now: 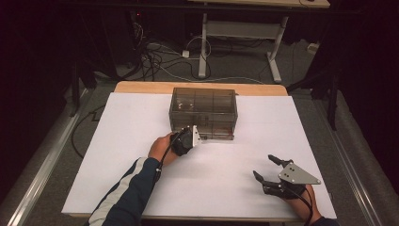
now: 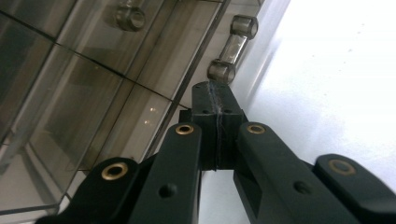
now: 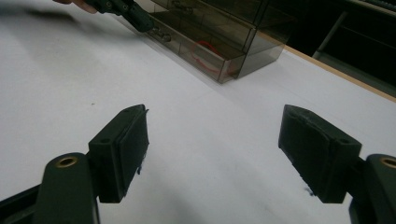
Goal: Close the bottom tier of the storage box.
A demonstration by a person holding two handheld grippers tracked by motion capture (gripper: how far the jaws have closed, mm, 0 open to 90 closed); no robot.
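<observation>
Smoke-tinted clear plastic drawer cabinet (image 1: 203,112) sits at twelve o'clock on the white-covered table (image 1: 117,155), toward its far edge. Your left claw (image 1: 192,136) is at the cabinet's front bottom drawer, jaws pressed together with no gap, their tips right at the clear bar handle (image 2: 232,49); whether they pinch it you cannot tell from here. Your right claw (image 1: 264,168) rests at five o'clock, well apart from the cabinet, jaws spread wide and holding nothing. A red ring (image 3: 208,55) lies inside the bottom drawer.
</observation>
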